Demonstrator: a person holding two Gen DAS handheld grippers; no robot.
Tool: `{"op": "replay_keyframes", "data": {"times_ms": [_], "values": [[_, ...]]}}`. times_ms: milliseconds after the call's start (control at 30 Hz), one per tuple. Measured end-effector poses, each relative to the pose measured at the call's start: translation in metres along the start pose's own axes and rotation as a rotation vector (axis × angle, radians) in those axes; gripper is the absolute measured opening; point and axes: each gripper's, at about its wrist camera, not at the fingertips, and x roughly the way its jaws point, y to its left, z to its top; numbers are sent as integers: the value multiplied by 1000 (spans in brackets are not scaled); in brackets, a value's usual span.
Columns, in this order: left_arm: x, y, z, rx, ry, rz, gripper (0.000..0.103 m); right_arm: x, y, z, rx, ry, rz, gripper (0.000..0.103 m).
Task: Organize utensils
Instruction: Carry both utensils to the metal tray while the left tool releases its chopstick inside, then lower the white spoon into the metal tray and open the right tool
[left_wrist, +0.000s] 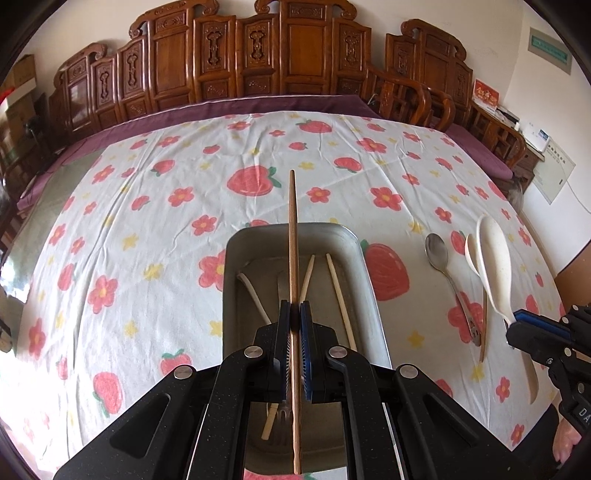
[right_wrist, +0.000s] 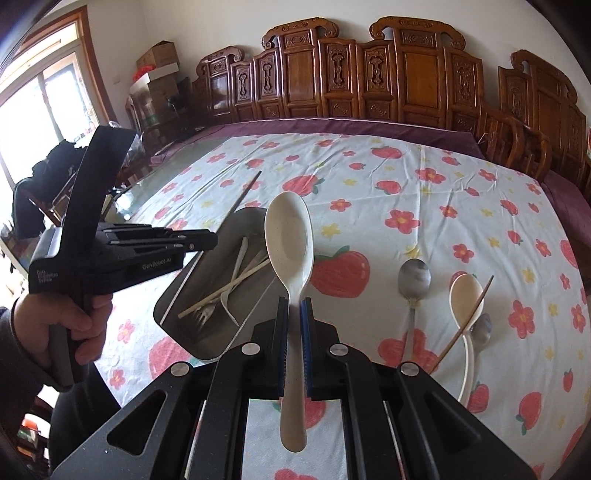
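Carved wooden panels (left_wrist: 258, 62) back a strawberry-print tablecloth (left_wrist: 147, 229).
Centre frame, the left gripper (left_wrist: 295, 314) clamps a brown wooden chopstick (left_wrist: 292, 229) above the grey metal tray (left_wrist: 354, 258) (other utensils lie inside); in the right wrist view, the right gripper (right_wrist: 294, 310) pinches a cream plastic spoon (right_wrist: 289, 236) beside that tray, and a hand (right_wrist: 70, 317) grips the left tool's handle at lower left.

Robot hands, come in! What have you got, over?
Left gripper shut on brown chopstick, over metal tray. Right gripper shut on white spoon. Nothing blocking tray.
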Motion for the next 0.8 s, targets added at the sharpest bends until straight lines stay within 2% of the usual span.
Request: {"op": "replay_keyframes", "data": {"times_ms": [333, 800], "values": [[10, -1, -8, 10, 18, -32, 5, 13, 12, 5, -4, 10, 0, 8], [-8, 10, -17, 7, -5, -66, 5, 33, 27, 12, -1, 28, 8, 8]]}}
